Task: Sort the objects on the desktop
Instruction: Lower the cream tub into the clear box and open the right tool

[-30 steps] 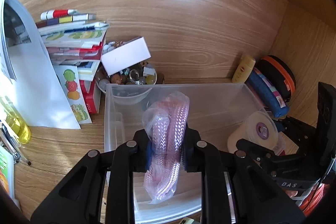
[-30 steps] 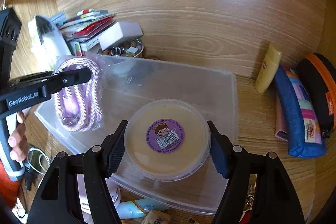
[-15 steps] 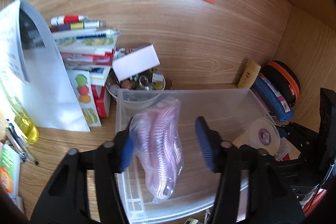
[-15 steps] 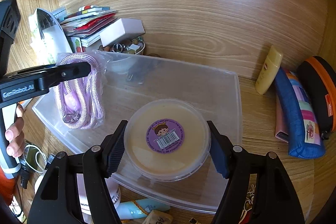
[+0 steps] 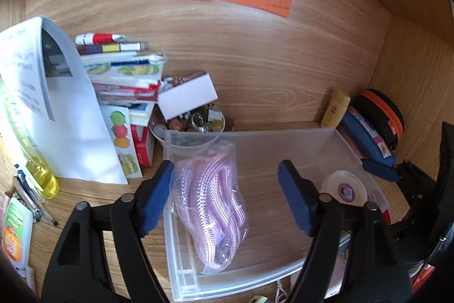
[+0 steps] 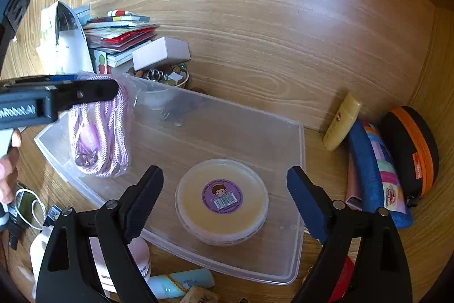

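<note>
A wooden desk (image 6: 326, 149) carries a clear bin (image 6: 295, 217), books (image 5: 124, 81), and pencil cases (image 6: 377, 169).

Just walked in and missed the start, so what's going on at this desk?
A person is sorting desk clutter into a clear plastic bin with two handheld grippers. The left gripper is opening its jaws around a bagged pink cord; the right gripper is opening around a round lidded tub. Both items are in the bin.
</note>
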The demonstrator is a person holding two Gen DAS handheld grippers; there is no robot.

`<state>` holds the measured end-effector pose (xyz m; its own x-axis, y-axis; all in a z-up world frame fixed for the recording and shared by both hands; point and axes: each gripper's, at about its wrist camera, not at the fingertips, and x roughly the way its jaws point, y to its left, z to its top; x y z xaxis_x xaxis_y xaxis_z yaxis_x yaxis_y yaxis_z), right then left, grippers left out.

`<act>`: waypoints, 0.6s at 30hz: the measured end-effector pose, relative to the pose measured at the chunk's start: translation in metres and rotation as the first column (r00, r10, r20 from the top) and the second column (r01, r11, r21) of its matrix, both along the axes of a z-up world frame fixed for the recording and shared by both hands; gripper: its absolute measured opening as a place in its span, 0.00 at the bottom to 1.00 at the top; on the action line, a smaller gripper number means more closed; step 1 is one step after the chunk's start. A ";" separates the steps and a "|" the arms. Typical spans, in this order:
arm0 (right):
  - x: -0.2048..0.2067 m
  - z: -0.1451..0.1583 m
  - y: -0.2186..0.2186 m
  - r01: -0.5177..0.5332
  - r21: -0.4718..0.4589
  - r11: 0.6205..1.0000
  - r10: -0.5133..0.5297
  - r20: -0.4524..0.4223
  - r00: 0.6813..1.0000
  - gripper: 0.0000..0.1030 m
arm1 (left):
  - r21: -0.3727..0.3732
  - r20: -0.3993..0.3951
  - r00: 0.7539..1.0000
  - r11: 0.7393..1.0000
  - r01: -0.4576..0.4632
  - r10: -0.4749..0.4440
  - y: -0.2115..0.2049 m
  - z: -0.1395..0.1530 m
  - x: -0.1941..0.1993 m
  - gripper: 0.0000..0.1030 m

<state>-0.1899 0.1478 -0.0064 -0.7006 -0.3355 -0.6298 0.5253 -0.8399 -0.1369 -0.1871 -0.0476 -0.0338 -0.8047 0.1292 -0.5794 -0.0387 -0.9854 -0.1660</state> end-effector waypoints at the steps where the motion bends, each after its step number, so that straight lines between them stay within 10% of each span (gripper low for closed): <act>1: -0.001 0.000 0.000 0.001 -0.001 1.000 -0.001 0.006 1.000 0.85 | 0.003 -0.009 1.000 1.000 0.002 -0.002 -0.001 0.002 0.002 0.78; 18: 0.003 0.008 0.008 0.005 -0.038 0.999 -0.005 0.004 1.000 0.89 | -0.048 -0.106 0.994 0.998 -0.038 0.033 -0.011 0.034 0.028 0.96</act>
<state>-0.1868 0.1558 0.0018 -0.6998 -0.3560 -0.6193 0.5218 -0.8468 -0.1028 -0.1589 -0.0588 0.0002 -0.8649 0.0724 -0.4966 -0.0182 -0.9934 -0.1131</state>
